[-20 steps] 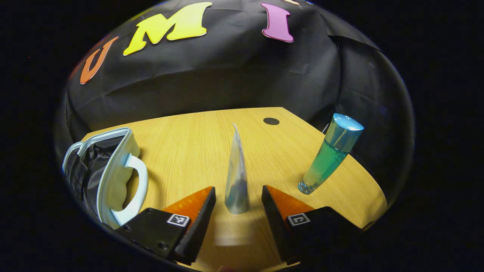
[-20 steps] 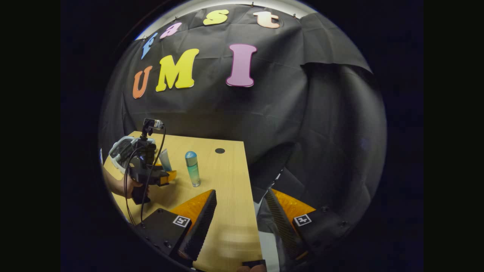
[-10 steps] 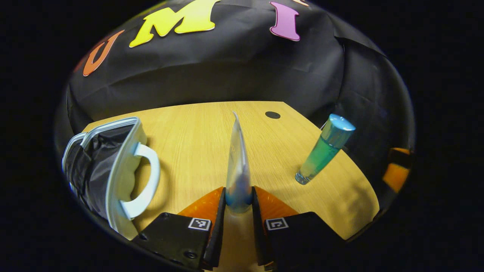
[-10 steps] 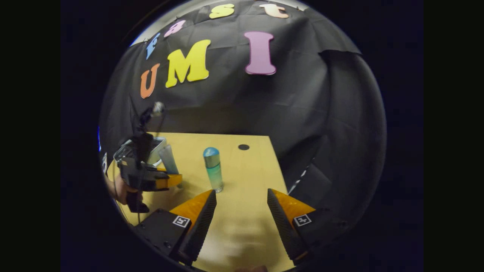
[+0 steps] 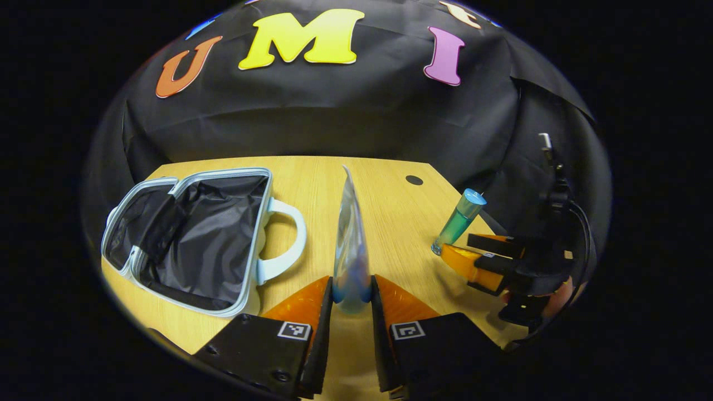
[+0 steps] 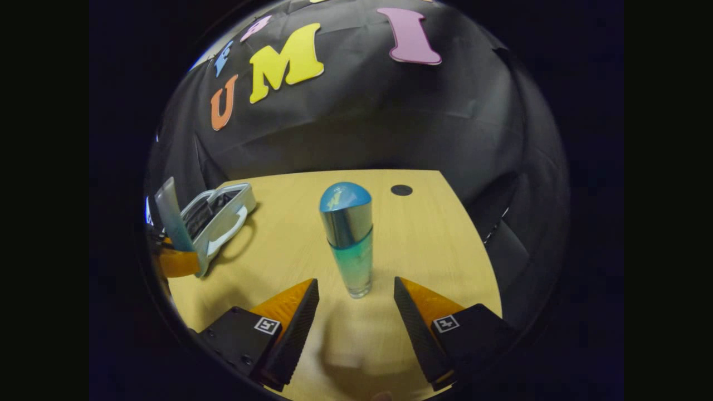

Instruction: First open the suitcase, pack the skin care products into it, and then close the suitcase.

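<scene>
The tube (image 5: pixel 350 245) of skin care product is standing cap-down between the fingers of the left gripper (image 5: pixel 351 295), which is clamping it near its lower end, both fingers pressing on its sides while its flat crimped end is pointing upward. The suitcase (image 5: pixel 189 236) is lying open on the wooden table (image 5: pixel 384 184) just to the left of the tube in the left gripper view, its dark lining exposed and its pale handle (image 5: pixel 284 234) facing the tube. To do this step well, the hand holding the left gripper is probably best keeping the tube upright and clear of the case's rim, swinging it over the handle, and lowering it well inside the lining before letting go, since a tall tube gripped low is likely to tip if released too high. The bottle (image 6: pixel 348 239), with its blue cap and greenish liquid, is standing upright on the table to the right, well apart from the suitcase. The right gripper (image 6: pixel 356 303) is sitting with its fingers spread wide on either side of the bottle's base, not touching it; closing evenly on the lower body, rather than the smooth cap, seems the safer grip. The lid is waiting until both items are lying inside.
</scene>
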Action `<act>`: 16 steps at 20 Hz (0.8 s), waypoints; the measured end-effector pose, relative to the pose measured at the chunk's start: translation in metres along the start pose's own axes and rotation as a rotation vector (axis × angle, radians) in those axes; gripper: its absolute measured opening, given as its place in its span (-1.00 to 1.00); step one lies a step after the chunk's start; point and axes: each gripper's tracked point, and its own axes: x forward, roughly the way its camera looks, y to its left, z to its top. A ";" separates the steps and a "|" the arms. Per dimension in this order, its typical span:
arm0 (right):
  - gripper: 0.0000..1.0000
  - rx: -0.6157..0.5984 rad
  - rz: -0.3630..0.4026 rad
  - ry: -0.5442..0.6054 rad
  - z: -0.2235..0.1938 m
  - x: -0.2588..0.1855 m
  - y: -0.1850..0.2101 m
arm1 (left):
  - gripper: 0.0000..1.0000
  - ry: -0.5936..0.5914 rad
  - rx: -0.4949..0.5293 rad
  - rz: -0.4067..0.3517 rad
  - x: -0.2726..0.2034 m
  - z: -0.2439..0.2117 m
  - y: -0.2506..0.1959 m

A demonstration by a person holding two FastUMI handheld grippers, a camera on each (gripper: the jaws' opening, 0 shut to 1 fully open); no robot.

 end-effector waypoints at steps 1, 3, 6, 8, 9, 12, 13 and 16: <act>0.62 -0.004 -0.006 0.005 -0.001 0.005 -0.001 | -0.24 -0.002 0.001 0.005 -0.006 0.002 0.005; 0.56 0.005 -0.018 0.013 0.000 0.015 -0.001 | -0.24 -0.013 0.006 0.028 -0.016 0.006 0.016; 0.27 0.037 -0.024 0.022 0.001 0.025 -0.001 | -0.24 -0.033 -0.026 0.074 -0.029 0.013 0.039; 0.16 0.037 -0.054 0.020 0.004 0.033 -0.009 | -0.24 -0.032 -0.055 0.101 -0.036 0.014 0.056; -0.10 0.039 -0.063 0.019 0.007 0.032 -0.011 | -0.24 -0.036 -0.069 0.117 -0.039 0.016 0.067; -0.28 0.065 -0.046 0.034 0.011 0.033 -0.006 | -0.23 -0.038 -0.117 0.155 -0.050 0.023 0.106; -0.34 0.098 -0.028 0.036 0.012 0.031 0.000 | -0.23 -0.033 -0.129 0.170 -0.053 0.025 0.121; -0.34 0.103 0.007 0.024 0.023 0.006 0.013 | -0.23 -0.008 -0.173 0.169 -0.052 0.031 0.157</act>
